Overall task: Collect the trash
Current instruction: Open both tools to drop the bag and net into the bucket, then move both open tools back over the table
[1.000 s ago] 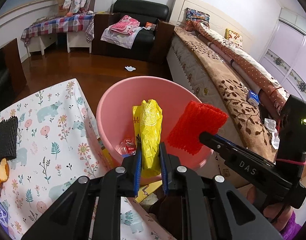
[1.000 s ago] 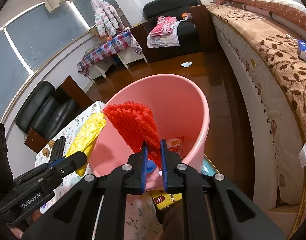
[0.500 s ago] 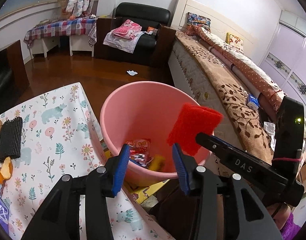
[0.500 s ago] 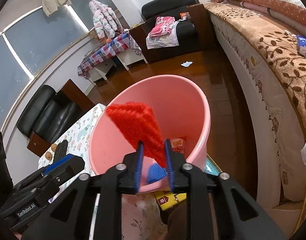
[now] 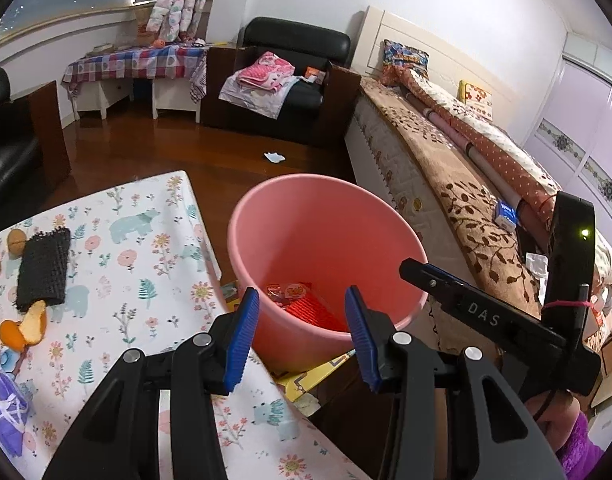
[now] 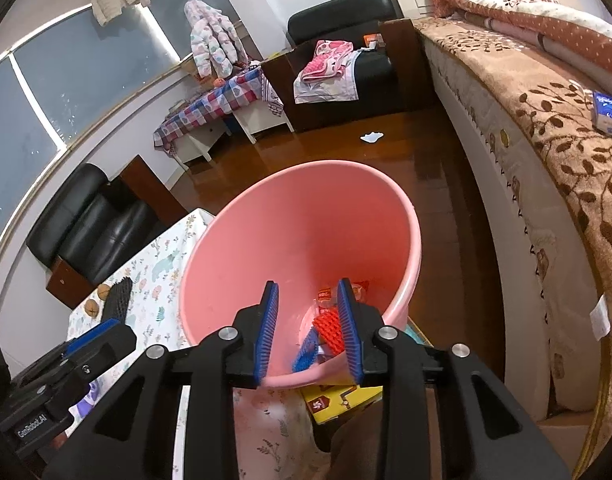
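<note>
A pink bin stands on the floor beside the table. A red foam net lies at its bottom among red snack wrappers. My left gripper is open and empty just in front of the bin's near rim. My right gripper is open and empty over the near rim, and it shows in the left wrist view at the bin's right edge. A black foam net, orange peel and walnuts lie on the table.
The floral tablecloth covers the table left of the bin. A purple wrapper lies at its near left. A yellow box lies on the floor under the bin's near side. A bed runs along the right. A white scrap lies on the floor.
My left gripper opened and dropped the yellow bag into the bin. My right gripper then opened and the red foam net fell to the bin's bottom.
</note>
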